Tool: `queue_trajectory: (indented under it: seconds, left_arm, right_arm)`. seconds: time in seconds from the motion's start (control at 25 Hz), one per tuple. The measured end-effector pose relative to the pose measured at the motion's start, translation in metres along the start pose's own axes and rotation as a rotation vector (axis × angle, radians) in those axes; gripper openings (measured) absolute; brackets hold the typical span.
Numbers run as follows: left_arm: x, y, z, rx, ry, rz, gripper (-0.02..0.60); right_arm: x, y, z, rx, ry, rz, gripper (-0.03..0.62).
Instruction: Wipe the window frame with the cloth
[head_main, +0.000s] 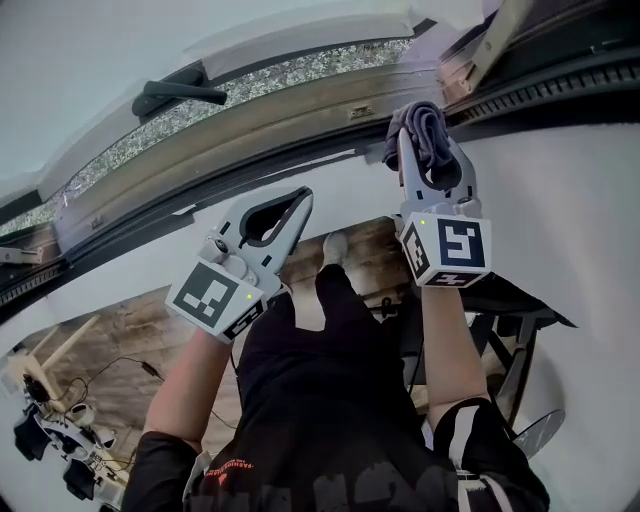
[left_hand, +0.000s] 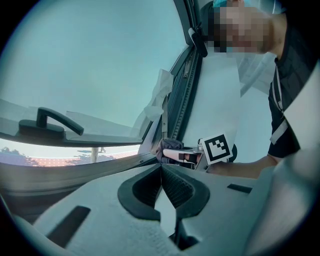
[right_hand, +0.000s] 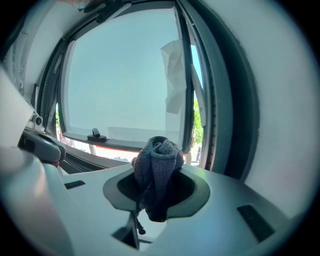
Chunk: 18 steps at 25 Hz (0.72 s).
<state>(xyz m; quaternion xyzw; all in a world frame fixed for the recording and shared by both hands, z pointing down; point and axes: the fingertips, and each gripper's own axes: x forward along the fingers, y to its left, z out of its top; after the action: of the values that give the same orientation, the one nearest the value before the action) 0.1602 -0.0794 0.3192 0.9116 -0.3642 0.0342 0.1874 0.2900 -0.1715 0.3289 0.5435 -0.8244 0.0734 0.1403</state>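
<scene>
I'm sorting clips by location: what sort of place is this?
Likely a room indoors, at a window: its handle, dark frame, and a wood floor below.

Right tool (head_main: 425, 145): raised against window frame (head_main: 250, 130), jaws clamped on bunched grey cloth (head_main: 432, 125). Left tool (head_main: 303, 195): jaw tips together, just below frame, apart from cloth. Black handle (head_main: 175, 95): on sash, upper left.
</scene>
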Motion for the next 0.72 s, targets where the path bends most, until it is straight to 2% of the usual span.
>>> queue_trajectory:
  seconds: [0.28,0.72]
  left_arm:
    - [-0.062,0.026,-0.005,-0.024,-0.050,0.109,0.020]
    - [-0.222,0.086,-0.026,-0.079,-0.127,0.363,0.020]
  right_arm:
    - [0.010,0.093,0.019,-0.046,-0.030,0.156,0.106]
    - [0.011,0.305,0.021,-0.123,-0.029,0.484,0.106]
